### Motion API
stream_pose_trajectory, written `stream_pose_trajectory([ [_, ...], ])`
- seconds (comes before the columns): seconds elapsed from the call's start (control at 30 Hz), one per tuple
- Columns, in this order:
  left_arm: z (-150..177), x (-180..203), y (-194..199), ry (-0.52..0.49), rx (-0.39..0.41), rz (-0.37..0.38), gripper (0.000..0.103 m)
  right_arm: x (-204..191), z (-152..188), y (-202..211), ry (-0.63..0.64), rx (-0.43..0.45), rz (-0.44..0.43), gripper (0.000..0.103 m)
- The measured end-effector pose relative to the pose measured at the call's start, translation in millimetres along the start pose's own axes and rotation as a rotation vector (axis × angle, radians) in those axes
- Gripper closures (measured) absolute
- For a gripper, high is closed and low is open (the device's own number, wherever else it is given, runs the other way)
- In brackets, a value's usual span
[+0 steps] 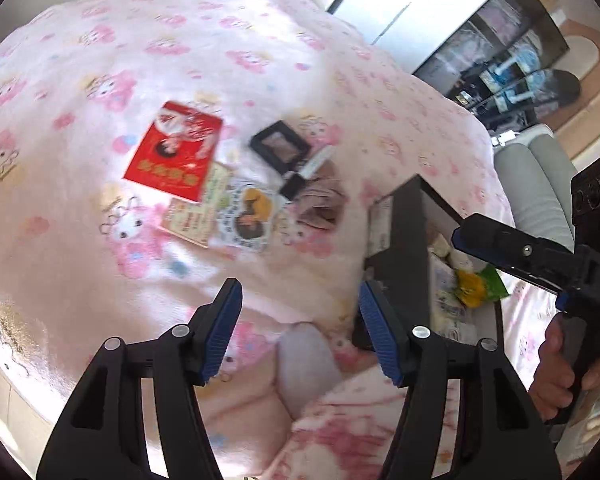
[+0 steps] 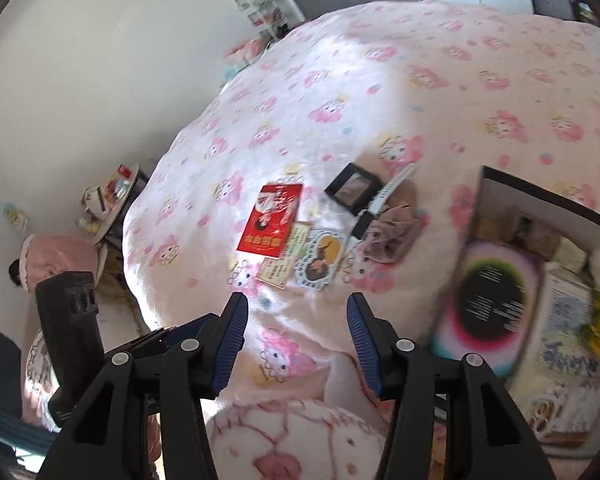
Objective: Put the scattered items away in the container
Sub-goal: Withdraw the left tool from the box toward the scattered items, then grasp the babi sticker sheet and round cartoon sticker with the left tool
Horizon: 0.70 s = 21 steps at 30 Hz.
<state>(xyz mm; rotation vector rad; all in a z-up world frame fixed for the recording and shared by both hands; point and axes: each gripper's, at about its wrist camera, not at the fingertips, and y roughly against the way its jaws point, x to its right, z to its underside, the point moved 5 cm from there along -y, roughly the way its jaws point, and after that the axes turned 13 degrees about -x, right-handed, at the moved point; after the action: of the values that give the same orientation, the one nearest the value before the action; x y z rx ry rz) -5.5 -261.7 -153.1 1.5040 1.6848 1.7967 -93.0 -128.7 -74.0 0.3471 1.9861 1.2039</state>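
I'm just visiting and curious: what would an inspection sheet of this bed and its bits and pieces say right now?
Surface: pink cartoon-print blanket, rumpled.
Job's things: red packet, black compact, printed cards, beige cloth lie clustered together; black box to their right already holds items.
Clutter: nothing seen beyond these.
Grippers: left gripper and right gripper open, empty, above the blanket.
Cables: nothing seen.
Surroundings: white wall, shelves, cluttered side table.

Empty right hand-held gripper (image 2: 297, 334) gapes above bedspread (image 2: 380, 80), red packet (image 2: 274, 220) ahead.
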Motion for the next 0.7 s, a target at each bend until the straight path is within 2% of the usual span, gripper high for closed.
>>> stream_pose_trajectory([
  [0.07, -9.5, -31.0, -19.5, 0.086, -0.036, 0.048, 0.041, 2.9, -22.3, -38.3, -0.015, -0.105, -0.039, 0.056],
  [0.13, -14.3, -53.6, -41.6, 0.156, -0.073, 0.159, 0.041, 16.6, -34.9, -68.6, -0.064, -0.201, -0.003, 0.056],
  [0.2, -16.4, -66.0, -63.1, 0.201, -0.108, 0.228, 0.044, 23.8, -42.9, -86.9, -0.042, -0.246, 0.056, 0.056],
  [0.23, -18.5, -71.2, -73.1, 0.222, -0.120, 0.238, 0.045, 26.1, -45.9, -93.1, -0.027, -0.258, 0.078, 0.056],
  [0.33, -25.0, -84.6, -103.1, 0.308, -0.132, 0.246, 0.048, 34.8, -50.0, -114.2, -0.030, -0.316, 0.062, 0.056],
  [0.47, -35.9, -95.0, -117.9, 0.421, -0.063, 0.284, 0.048, 47.5, -59.3, -133.3, -0.055, -0.356, 0.093, 0.056],
  [0.53, -41.3, -96.9, -121.2, 0.443, -0.030, 0.278, 0.062, 50.4, -61.7, -138.8, -0.060, -0.365, 0.092, 0.056],
  [0.57, -42.9, -95.9, -122.6, 0.431, -0.036, 0.264, 0.092, 50.3, -62.6, -140.9, -0.061, -0.372, 0.086, 0.056],
  [0.63, -40.7, -91.4, -117.2, 0.395, -0.038, 0.266, 0.100, 50.1, -62.6, -143.6, -0.059, -0.389, 0.076, 0.056],
  [0.7, -31.1, -85.5, -102.9, 0.346, -0.044, 0.284, 0.101, 46.9, -63.7, -143.6, -0.032, -0.396, 0.083, 0.056],
])
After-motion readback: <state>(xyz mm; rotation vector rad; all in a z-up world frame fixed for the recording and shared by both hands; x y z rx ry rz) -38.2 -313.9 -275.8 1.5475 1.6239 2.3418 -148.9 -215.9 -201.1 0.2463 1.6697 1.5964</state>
